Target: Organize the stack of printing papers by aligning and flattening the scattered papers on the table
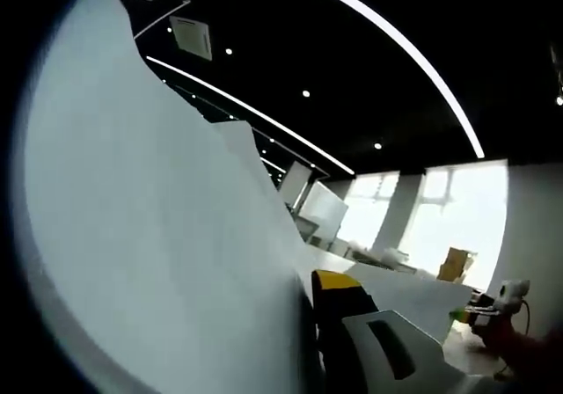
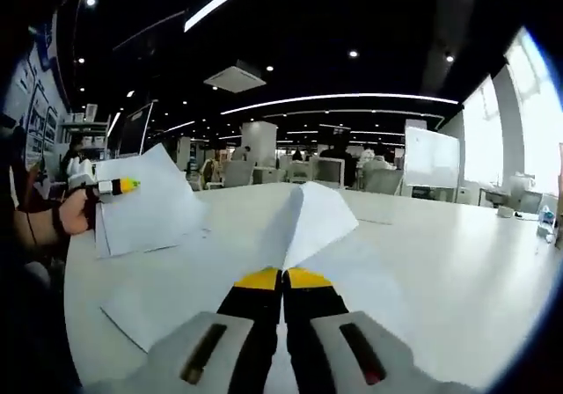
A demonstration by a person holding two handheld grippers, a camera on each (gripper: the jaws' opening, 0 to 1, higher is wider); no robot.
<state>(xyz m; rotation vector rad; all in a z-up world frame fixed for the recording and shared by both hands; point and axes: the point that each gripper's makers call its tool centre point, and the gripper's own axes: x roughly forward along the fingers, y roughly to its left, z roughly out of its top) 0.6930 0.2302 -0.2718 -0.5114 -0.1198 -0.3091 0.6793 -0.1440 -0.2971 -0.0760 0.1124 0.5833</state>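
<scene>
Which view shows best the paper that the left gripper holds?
The right gripper view: there the left gripper holds the whole sheet lifted above the table. The left gripper view shows it too close, as a white surface.

The white surface (image 2: 457, 262) carries loose sheets (image 2: 167, 302) lying flat near its front edge, overlapping one another. Farther back on it lies a sheet (image 2: 374, 221), and a bottle (image 2: 547, 224) stands at its far right edge.
</scene>
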